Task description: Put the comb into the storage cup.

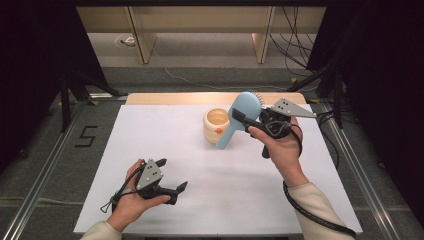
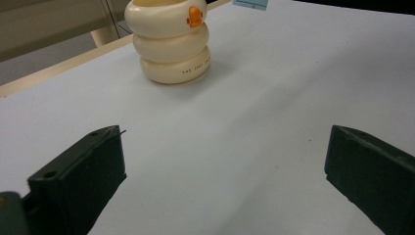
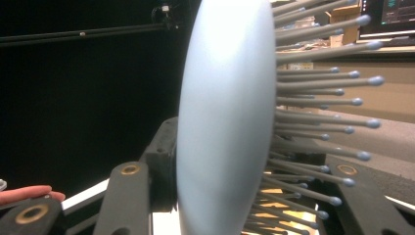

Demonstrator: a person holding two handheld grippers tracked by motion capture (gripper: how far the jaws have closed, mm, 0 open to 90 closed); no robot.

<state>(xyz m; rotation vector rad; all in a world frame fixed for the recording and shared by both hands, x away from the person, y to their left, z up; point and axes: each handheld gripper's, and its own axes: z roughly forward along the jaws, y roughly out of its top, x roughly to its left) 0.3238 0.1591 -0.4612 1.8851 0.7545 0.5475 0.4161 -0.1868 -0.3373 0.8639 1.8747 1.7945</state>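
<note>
High view: the pale blue hairbrush sits right of centre in the upper half of the frame, lifted off the white table and tilted, its bristled head up and to the right, its handle slanting down-left. The right claw is clamped across the brush below its head, held by the person's right hand. The handle's lower end hangs just in front of a cream ringed cup with an orange spot, which stands upright on the table; whether they touch cannot be told. In the right gripper view the brush's smooth back runs up the middle with bristles pointing right. At the lower left of the high view, the left claw rests low over the table with its jaws apart, nothing between them, well away from the cup.
</note>
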